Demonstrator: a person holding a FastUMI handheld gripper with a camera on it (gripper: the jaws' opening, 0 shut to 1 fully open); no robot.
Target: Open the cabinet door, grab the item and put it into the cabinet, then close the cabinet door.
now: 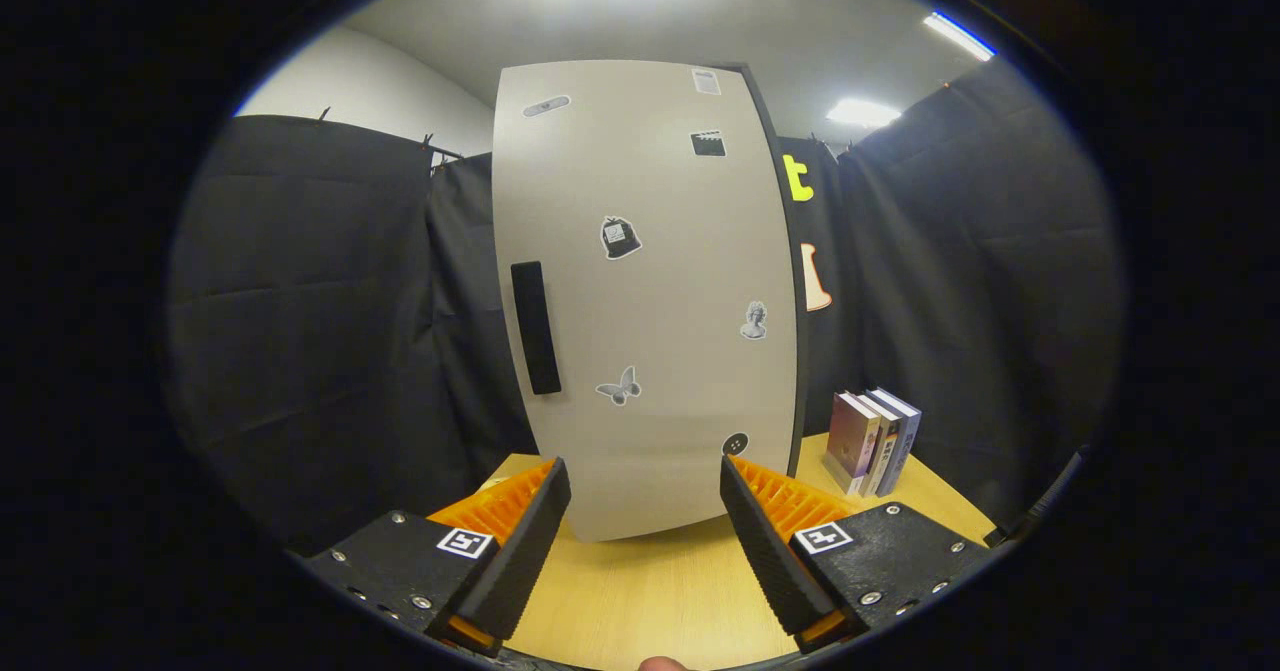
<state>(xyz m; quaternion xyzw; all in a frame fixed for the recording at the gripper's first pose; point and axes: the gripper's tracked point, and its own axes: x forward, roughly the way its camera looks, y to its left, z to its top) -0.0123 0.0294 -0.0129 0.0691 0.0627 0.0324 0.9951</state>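
A tall pale cabinet [650,281] stands on the wooden table [650,591] straight ahead of me, its door shut. A black vertical handle [535,326] sits near the door's left edge, and small stickers dot the door. My gripper [645,476] is open, its fingers spread wide just short of the cabinet's lower front, with nothing between them. A few books [872,441] stand upright on the table to the right of the cabinet, beyond my right finger.
Black cloth walls close in the booth behind and on both sides of the cabinet. The table's bare wood stretches between my fingers and the cabinet base. Ceiling lights glare overhead.
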